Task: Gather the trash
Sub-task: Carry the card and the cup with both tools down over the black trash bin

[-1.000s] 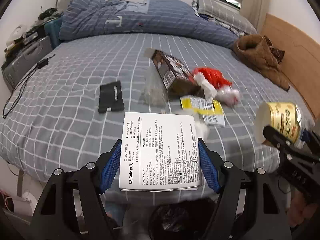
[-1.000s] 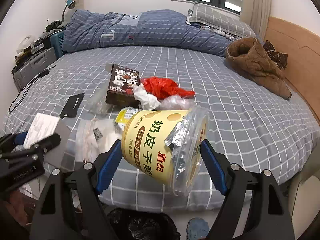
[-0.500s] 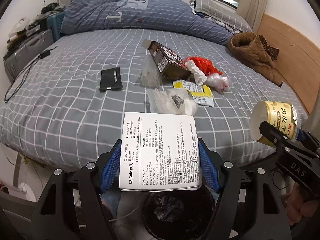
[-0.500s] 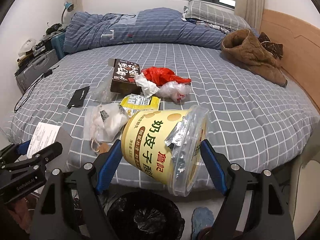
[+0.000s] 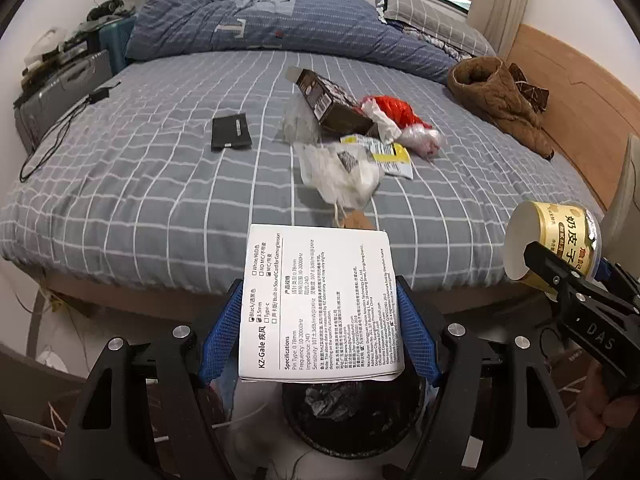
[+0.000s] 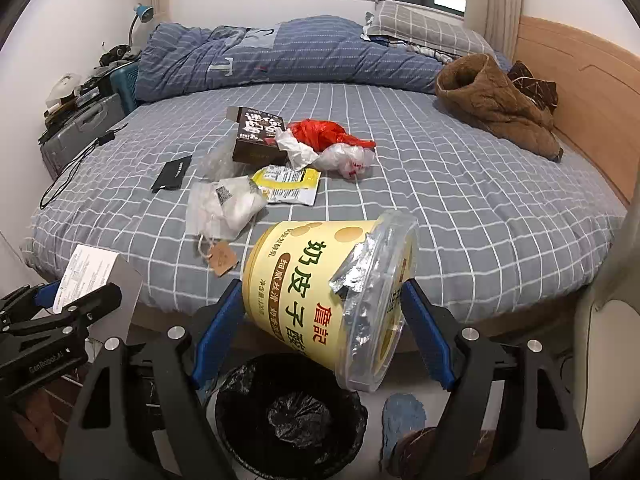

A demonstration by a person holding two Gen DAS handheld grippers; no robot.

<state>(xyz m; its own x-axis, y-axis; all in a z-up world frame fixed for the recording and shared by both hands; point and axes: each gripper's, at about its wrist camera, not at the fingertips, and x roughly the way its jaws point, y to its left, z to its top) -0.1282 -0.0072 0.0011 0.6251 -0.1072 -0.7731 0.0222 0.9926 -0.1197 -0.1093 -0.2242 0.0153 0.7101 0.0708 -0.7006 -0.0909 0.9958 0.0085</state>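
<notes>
A grey checked bed (image 5: 140, 184) fills the middle of both views, strewn with trash: a brown carton (image 6: 258, 136), red bag (image 6: 324, 134), yellow packet (image 6: 288, 184) and white plastic bag (image 6: 224, 208). At lower centre, our left gripper (image 5: 320, 332) clamps a white printed box (image 5: 320, 304) and our right gripper (image 6: 320, 328) clamps a yellow tub (image 6: 320, 292). Below both sits a black-lined bin (image 6: 288, 412), partly hidden behind what we hold.

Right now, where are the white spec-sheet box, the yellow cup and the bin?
white spec-sheet box (image 5: 320, 304), left wrist view, printed face.
yellow cup (image 6: 304, 292), right wrist view, labelled side.
bin (image 6: 240, 432), right wrist view, black liner rim.
</notes>
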